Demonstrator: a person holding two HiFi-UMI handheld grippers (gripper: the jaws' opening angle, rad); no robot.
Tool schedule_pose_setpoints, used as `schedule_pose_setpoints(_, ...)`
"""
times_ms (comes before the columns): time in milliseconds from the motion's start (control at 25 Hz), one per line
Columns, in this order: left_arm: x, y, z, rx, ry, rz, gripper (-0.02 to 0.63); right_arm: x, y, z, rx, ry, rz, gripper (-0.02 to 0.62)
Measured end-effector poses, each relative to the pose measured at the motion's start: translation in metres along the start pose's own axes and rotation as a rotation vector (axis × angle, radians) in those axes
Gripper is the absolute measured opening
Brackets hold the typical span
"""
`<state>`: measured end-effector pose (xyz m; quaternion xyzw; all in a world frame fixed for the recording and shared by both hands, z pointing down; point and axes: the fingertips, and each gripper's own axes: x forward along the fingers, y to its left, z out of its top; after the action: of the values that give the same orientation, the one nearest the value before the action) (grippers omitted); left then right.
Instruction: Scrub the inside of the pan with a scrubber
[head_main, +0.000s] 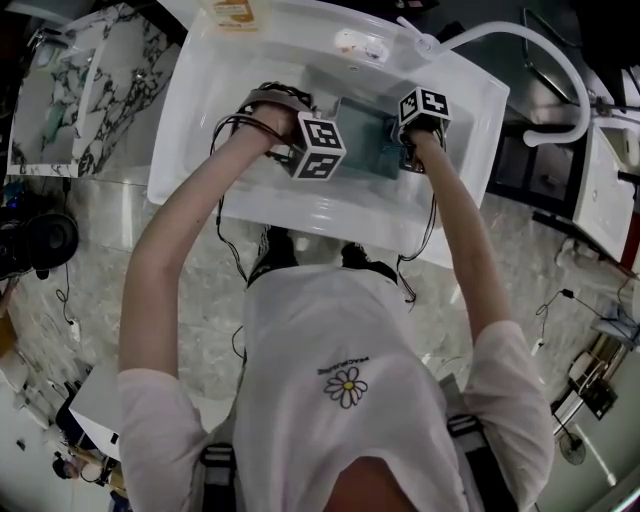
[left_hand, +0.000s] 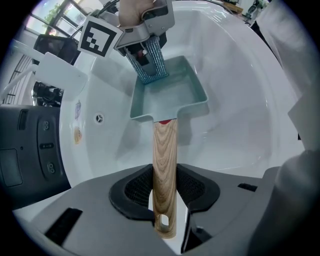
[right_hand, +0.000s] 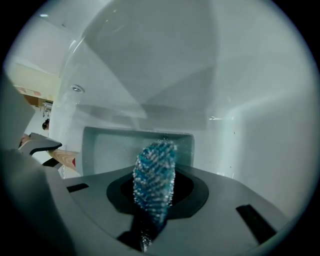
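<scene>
Step, likely: scrub just beginning; left tool (left_hand: 165, 202) clamped on wooden handle (left_hand: 165, 155), bracing pan (left_hand: 172, 95) in sink (head_main: 200, 150), 12 o'clock of person; right tool (right_hand: 152, 210) pinching scrubber (right_hand: 154, 172), tip at pan's 11 o'clock corner; next: press down, stroke base toward 5 o'clock.
</scene>
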<state>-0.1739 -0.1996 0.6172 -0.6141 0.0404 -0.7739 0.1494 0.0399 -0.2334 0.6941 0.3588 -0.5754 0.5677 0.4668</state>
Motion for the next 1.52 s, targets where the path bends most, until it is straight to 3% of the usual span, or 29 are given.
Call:
schedule_pose_setpoints(280,-0.001,0.000,-0.001,-0.001,-0.005,0.000,0.138,-0.001,0.018,0.002,0.002,-0.015,0.050,0.060)
schedule_pose_setpoints(1000,-0.002,0.000,0.000,-0.004,-0.012,0.011,0.138,-0.010,0.132,0.012,0.018,-0.066,0.376,0.060)
schedule_pose_setpoints(1520,0.000,-0.001,-0.002,-0.001,-0.009,0.010,0.138,-0.028,0.125,0.004,-0.026,-0.081,0.374,0.060)
